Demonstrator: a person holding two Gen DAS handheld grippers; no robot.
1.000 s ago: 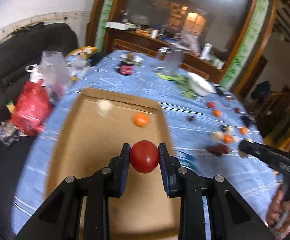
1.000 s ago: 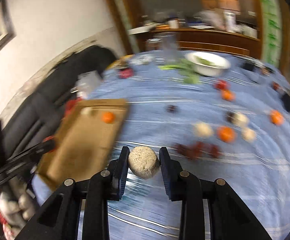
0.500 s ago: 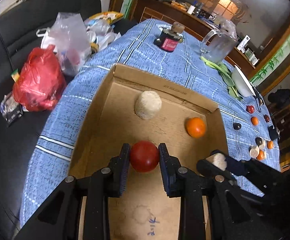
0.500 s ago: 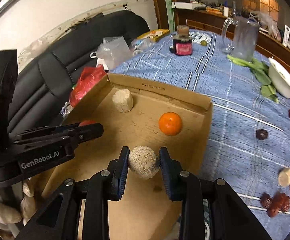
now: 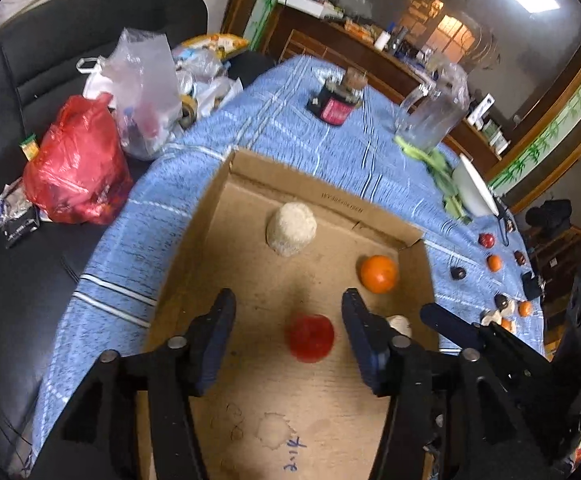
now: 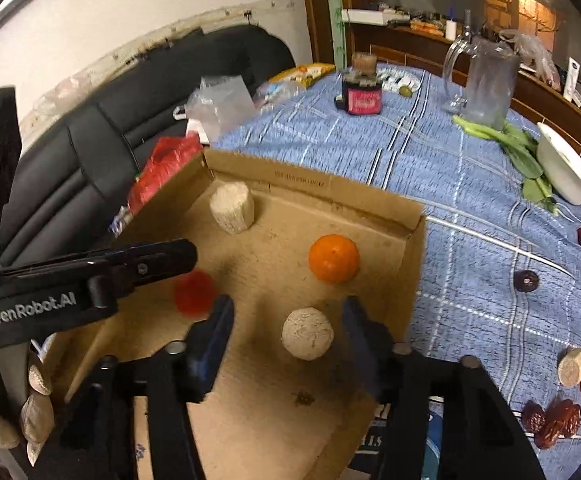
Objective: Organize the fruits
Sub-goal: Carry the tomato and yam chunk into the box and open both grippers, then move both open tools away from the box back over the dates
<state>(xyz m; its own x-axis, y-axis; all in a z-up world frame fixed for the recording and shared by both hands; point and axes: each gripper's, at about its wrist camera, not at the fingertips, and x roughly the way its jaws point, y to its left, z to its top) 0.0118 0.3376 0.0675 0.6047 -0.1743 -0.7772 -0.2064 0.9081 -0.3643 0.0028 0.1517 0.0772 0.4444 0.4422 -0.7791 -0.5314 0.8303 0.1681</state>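
Note:
Both grippers hang over the open cardboard box point(image 5: 250, 168) on the blue tablecloth. The jaws of my left gripper point(image 5: 287, 302) are opening. A blurred red tomato point(image 5: 309, 337) lies free between them, clear of both pads, also seen as the tomato point(image 6: 194, 293). My right gripper point(image 6: 287, 306) is opening too, and the beige round fruit point(image 6: 307, 333) sits loose between its pads. An orange point(image 6: 333, 258) and a beige stubby fruit point(image 6: 232, 207) rest near the box's far wall point(image 6: 330, 188). The left gripper's finger point(image 6: 150, 258) reaches in from the left.
Several small fruits point(image 6: 578, 368) lie loose on the tablecloth point(image 6: 470, 280) at the right. A white bowl point(image 6: 562, 168), greens, a glass jug point(image 6: 482, 80) and a red jar point(image 6: 362, 100) stand farther back. Plastic bags point(image 5: 74, 168) lie on the black sofa at left.
Both grippers moved over the box, sank toward it, then opened. The tomato and the beige fruit have left the pads and dropped toward the box floor.

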